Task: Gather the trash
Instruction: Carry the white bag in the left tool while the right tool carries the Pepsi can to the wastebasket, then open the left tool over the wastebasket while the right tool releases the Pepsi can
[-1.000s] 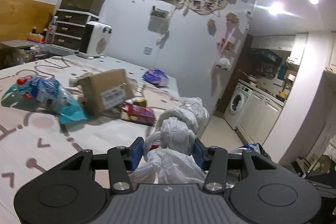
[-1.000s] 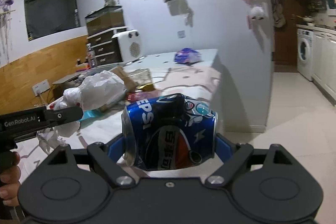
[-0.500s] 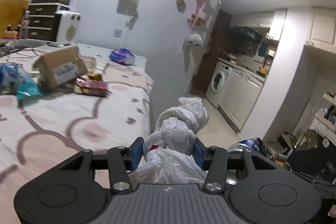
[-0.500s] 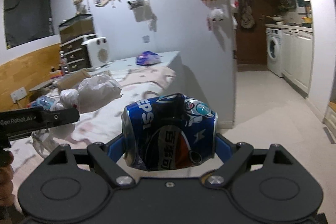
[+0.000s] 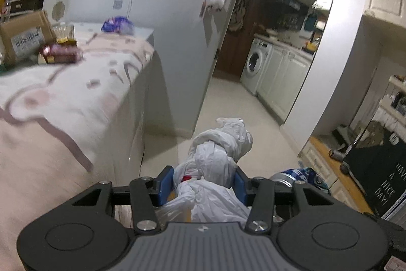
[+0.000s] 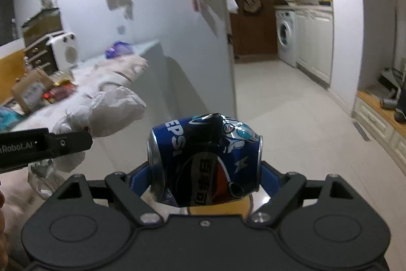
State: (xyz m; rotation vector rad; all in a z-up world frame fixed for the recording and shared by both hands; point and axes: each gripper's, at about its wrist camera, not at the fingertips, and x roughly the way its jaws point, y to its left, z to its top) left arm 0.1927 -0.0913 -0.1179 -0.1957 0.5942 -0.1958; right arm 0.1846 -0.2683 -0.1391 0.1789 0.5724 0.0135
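Clamping a knotted white plastic bag between its blue pads, the left hand-held gripper hangs over pale floor beside the cloth-covered counter. The right hand-held gripper grips a dented blue Pepsi can sideways. A brown cardboard box sits on the counter.

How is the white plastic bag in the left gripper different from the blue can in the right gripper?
The white plastic bag is soft, crumpled and knotted; the blue can is hard metal, dented on top. The bag is plain white; the can carries printed logos. Both are clamped between blue pads, away from the table.
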